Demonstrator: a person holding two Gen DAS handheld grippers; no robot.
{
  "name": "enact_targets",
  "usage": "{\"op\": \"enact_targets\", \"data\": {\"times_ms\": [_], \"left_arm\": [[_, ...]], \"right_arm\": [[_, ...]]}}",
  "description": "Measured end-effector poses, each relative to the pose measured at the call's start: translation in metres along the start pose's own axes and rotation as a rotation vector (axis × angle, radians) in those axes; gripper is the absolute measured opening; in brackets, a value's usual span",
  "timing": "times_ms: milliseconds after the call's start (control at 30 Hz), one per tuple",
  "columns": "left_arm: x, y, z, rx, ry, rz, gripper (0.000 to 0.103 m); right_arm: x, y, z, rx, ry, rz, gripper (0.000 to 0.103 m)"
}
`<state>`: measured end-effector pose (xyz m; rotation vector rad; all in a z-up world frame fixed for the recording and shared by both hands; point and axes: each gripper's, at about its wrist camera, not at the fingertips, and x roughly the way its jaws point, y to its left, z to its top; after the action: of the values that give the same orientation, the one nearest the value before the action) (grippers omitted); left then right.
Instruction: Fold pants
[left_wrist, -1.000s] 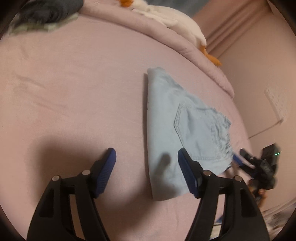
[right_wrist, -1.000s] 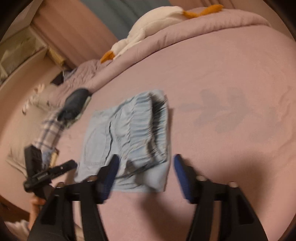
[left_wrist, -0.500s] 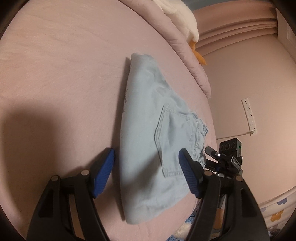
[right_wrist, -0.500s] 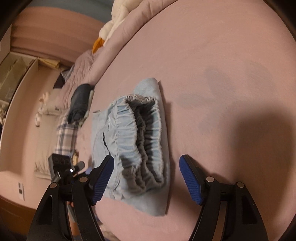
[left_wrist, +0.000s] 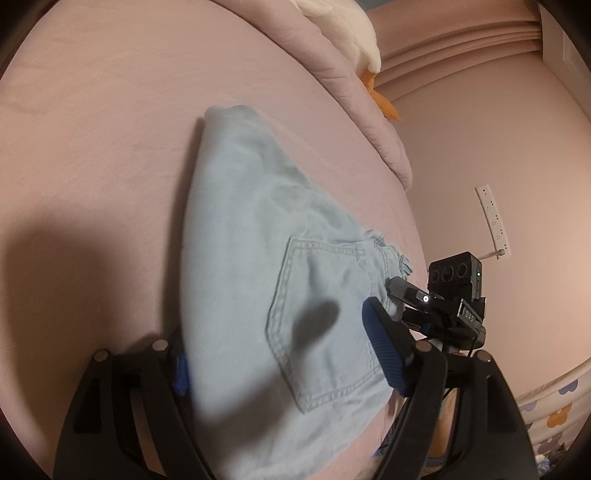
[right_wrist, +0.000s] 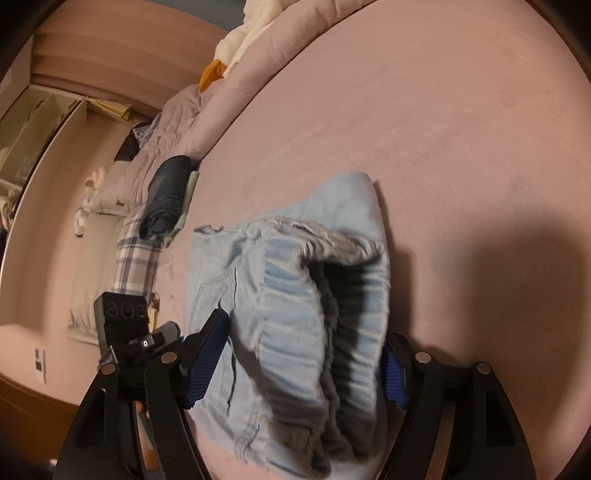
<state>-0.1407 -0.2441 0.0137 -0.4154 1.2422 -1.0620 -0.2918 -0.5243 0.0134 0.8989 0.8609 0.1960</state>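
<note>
The light blue folded pants (left_wrist: 258, 266) lie on the pink bed, back pocket up. In the right wrist view the pants (right_wrist: 288, 295) show their gathered elastic waistband facing me. My left gripper (left_wrist: 280, 354) is open, its jaws straddling the near end of the bundle, the left pad partly hidden under the cloth. My right gripper (right_wrist: 299, 365) is open too, jaws on either side of the waistband end. Each gripper shows in the other's view: the right one (left_wrist: 443, 306) at the far side of the pants, the left one (right_wrist: 129, 332) at lower left.
A pink quilt (left_wrist: 332, 74) and a white plush goose (left_wrist: 354, 40) lie along the bed's far edge. A dark rolled garment (right_wrist: 166, 199) and plaid cloth (right_wrist: 136, 258) sit at the bed's side. A wall with a power strip (left_wrist: 493, 221) stands close.
Both grippers have moved in towards the pants from opposite ends, and the cloth now lies between each pair of jaws. The jaws stay open.
</note>
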Motion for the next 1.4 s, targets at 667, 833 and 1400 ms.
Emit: {"op": "enact_targets", "data": {"times_ms": [667, 833, 1400], "left_arm": [[0.014, -0.017, -0.004, 0.147, -0.018, 0.178, 0.059], [0.019, -0.022, -0.008, 0.192, -0.025, 0.232, 0.059], [0.026, -0.026, -0.009, 0.248, -0.033, 0.290, 0.059]], "right_arm": [[0.004, 0.027, -0.015, -0.161, -0.092, -0.178, 0.069], [0.000, 0.024, -0.015, -0.147, -0.114, -0.197, 0.064], [-0.001, 0.028, -0.018, -0.172, -0.135, -0.258, 0.061]]}}
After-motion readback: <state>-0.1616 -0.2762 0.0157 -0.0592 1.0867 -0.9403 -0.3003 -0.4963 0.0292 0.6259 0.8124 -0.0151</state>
